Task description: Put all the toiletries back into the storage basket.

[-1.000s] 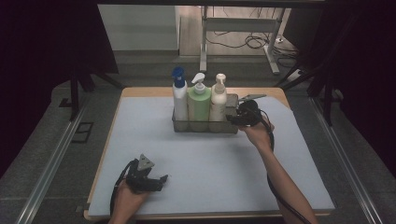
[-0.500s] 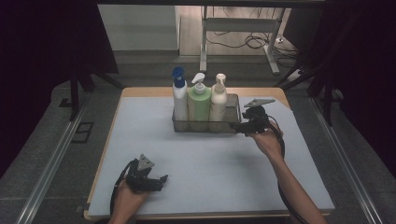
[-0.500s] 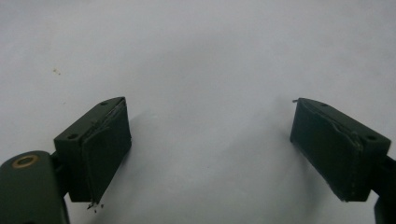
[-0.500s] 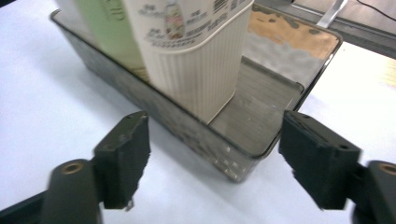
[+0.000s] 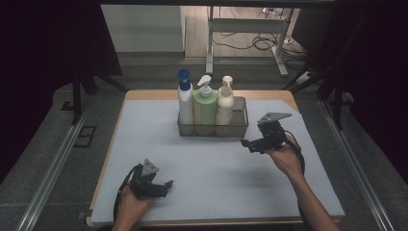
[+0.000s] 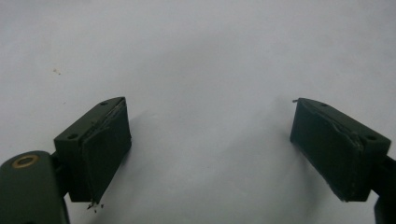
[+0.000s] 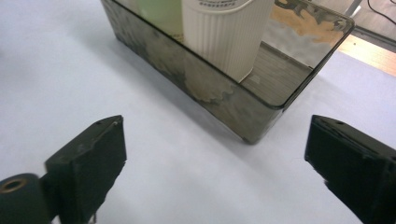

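Right claw (image 5: 246, 143) jaws just opening wide, empty, backing from smoked clear tray (image 5: 212, 129) holding cream ribbed pump bottle (image 5: 224, 104): release step. Left claw (image 5: 168, 184) resting open, empty. Next: likely retreating clear.

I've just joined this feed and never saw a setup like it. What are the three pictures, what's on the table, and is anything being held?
A person holds a two-jaw tool in each hand. The high view looks down on the table: left gripper near the front edge, right gripper beside a smoky clear bin. In the bin stand a blue-capped bottle, a green bottle and a cream bottle. The gripper views look along each tool's own jaws. Both stand open with nothing between them; the right one's jaws have just been opening.
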